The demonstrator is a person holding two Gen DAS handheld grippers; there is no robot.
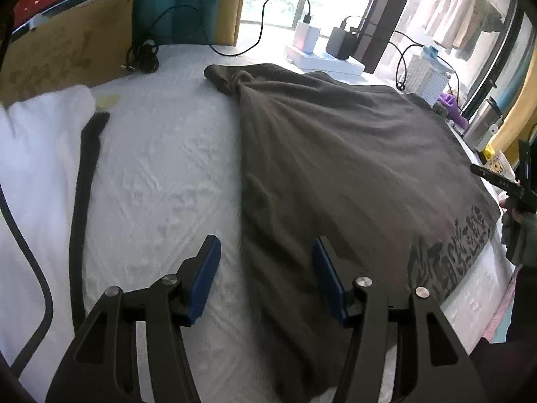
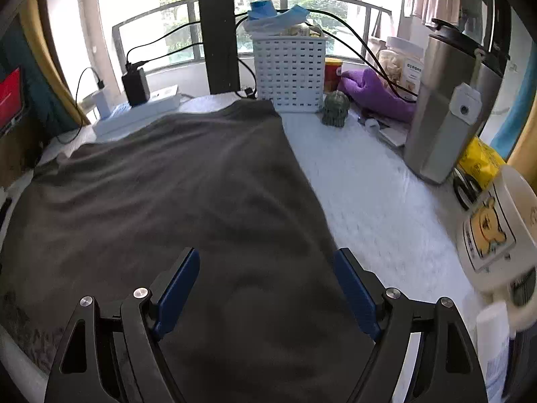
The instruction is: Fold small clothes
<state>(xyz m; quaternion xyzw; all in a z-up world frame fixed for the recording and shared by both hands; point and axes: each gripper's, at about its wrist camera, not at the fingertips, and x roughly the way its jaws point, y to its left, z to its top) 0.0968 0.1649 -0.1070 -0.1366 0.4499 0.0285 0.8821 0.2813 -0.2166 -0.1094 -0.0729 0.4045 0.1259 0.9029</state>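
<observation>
T-shirt [image 1: 335,154] flat under left gripper [image 1: 266,258] and right gripper [image 2: 266,270], both spread, empty.

1. The left gripper [image 1: 266,257] is pointing steeply downward, its blue-padded jaws standing apart with nothing pressed between them
2. The right gripper [image 2: 266,268] is likewise tilting downward, its jaws spread wider and gripping nothing
3. In the left wrist view, the right gripper's black frame is showing at the far right edge

Black left gripper [image 1: 266,277] and right gripper [image 2: 266,287] carry ribbed blue pads [image 1: 204,280] and silver pivot screws [image 2: 141,292].
</observation>
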